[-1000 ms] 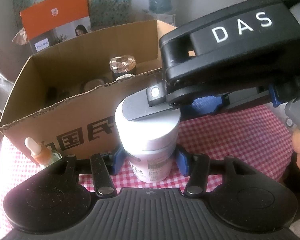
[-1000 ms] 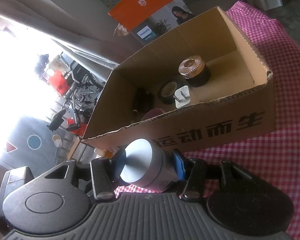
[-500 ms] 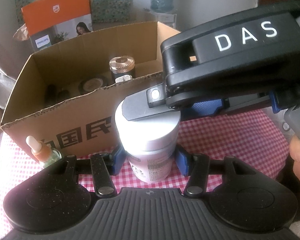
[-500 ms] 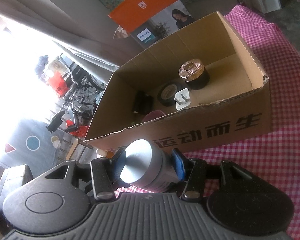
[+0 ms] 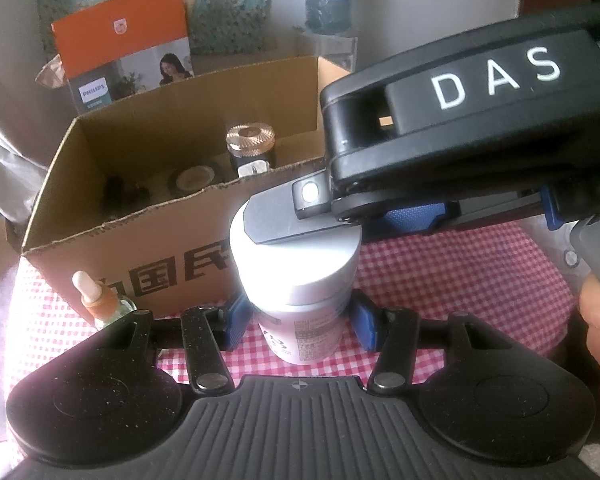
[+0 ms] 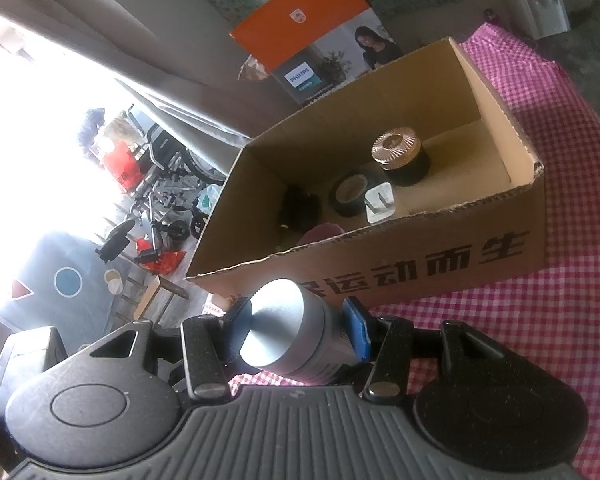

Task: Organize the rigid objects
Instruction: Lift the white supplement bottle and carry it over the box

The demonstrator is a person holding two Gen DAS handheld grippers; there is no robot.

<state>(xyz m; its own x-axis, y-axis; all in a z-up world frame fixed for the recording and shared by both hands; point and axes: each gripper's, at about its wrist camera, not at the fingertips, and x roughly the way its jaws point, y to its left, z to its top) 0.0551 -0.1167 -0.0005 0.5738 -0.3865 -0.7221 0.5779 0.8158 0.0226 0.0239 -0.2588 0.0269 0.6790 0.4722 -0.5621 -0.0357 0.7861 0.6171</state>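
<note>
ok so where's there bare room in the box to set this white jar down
The right end of the cardboard box floor is bare, bordered by the right wall and the gold-lidded black jar. The left half is crowded: tape roll, white plug and dark items. Outside, the checked cloth right of the box is free. The white jar sits in both tools.

White jar [image 5: 296, 280], grey-white lid, printed label, upright on red-check bench cloth, just at 6 o'clock of cardboard box [image 5: 140, 256]. Box open-topped, black characters on near wall. Inside: dark jar with ribbed copper lid [image 6: 400, 156], black round tin [image 6: 350, 196], white plug [image 6: 380, 202]. Dropper bottle [image 5: 100, 300] at box's 7 o'clock.
</note>
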